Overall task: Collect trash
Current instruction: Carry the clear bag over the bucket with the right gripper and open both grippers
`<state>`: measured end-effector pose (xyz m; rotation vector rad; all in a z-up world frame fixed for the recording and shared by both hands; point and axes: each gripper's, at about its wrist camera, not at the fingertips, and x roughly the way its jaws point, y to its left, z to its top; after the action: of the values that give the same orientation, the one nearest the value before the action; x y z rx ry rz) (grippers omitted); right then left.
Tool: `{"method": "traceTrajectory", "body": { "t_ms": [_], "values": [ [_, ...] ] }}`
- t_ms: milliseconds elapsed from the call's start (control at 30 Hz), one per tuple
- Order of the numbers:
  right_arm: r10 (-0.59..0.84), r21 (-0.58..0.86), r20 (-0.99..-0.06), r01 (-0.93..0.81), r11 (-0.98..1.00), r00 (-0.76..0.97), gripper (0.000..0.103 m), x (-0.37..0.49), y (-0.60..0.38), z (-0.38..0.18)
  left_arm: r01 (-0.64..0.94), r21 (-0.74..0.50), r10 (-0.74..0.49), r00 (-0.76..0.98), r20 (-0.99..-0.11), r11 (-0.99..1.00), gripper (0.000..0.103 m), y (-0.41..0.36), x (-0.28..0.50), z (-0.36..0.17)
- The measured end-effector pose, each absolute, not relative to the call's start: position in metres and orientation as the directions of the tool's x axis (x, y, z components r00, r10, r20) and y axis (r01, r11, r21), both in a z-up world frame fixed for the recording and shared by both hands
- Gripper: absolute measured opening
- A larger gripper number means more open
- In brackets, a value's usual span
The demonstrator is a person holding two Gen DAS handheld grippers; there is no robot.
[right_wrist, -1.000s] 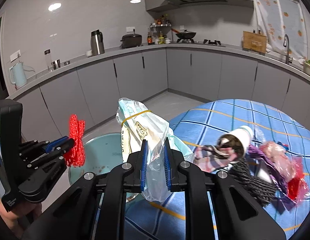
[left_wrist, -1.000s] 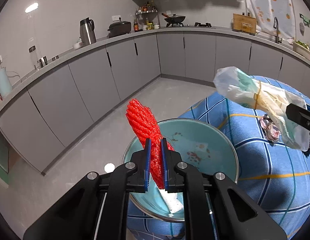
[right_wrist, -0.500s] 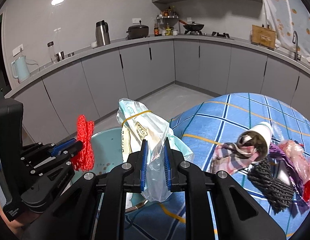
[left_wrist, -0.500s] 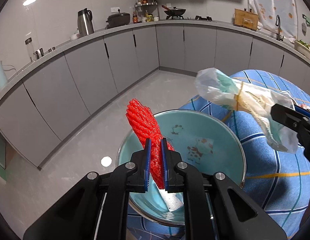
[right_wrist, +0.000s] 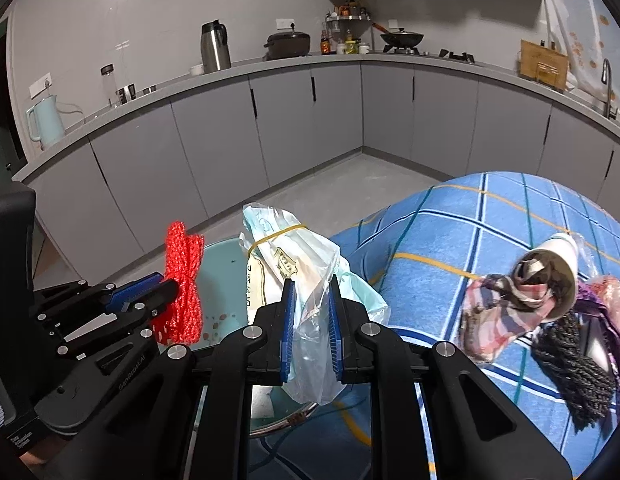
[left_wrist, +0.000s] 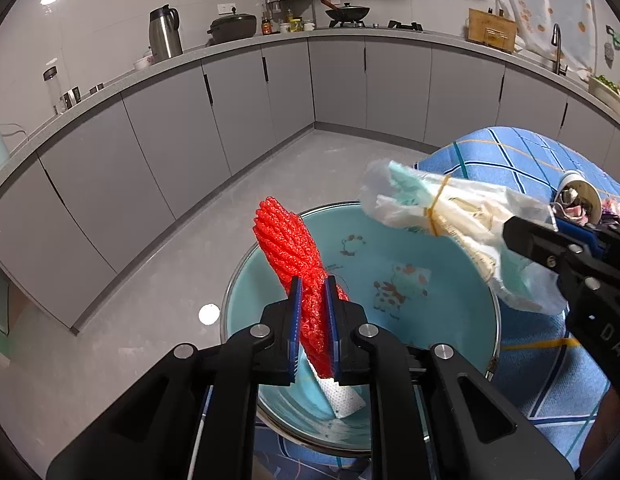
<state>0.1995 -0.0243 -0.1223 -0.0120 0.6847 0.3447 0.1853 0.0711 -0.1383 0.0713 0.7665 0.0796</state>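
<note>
My left gripper (left_wrist: 312, 320) is shut on a red foam net (left_wrist: 296, 256) and holds it over the teal enamel basin (left_wrist: 450, 312). A white scrap (left_wrist: 344, 398) lies in the basin. My right gripper (right_wrist: 310, 328) is shut on a clear plastic bag (right_wrist: 294, 264) of packets bound with a rubber band, above the basin's (right_wrist: 224, 264) right rim. The bag (left_wrist: 450, 216) and the right gripper (left_wrist: 550, 240) show at the right of the left wrist view. The left gripper (right_wrist: 166, 288) with the net (right_wrist: 184, 280) shows at the left of the right wrist view.
The basin sits at the left edge of a table with a blue checked cloth (right_wrist: 470, 232). On the cloth lie a paper cup (right_wrist: 550, 268) stuffed with wrappers, a black net (right_wrist: 574, 364) and pink wrappers (right_wrist: 614, 300). Grey kitchen cabinets (left_wrist: 230, 120) and floor lie beyond.
Both grippers have moved closer over the basin. The plastic bag has come left, over the basin's rim. The right jaws look slightly wider apart on the bag.
</note>
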Motion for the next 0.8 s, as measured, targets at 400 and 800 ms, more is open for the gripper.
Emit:
{"method": "traceTrajectory", "body": {
  "t_ms": [400, 800],
  "values": [
    [0.336, 0.134, -0.627, -0.328, 0.935, 0.703, 0.032, 0.201, -0.022, -0.132, -0.062, 0.11, 0.121, 0.712, -0.691, 0.992, 0.031, 0.071, 0.186, -0.142],
    [0.317, 0.144, -0.621, -0.294, 0.945, 0.717, 0.039, 0.191, -0.04, -0.13, -0.088, 0.124, 0.15, 0.719, -0.679, 0.988, 0.061, 0.075, 0.184, -0.139]
  ]
}}
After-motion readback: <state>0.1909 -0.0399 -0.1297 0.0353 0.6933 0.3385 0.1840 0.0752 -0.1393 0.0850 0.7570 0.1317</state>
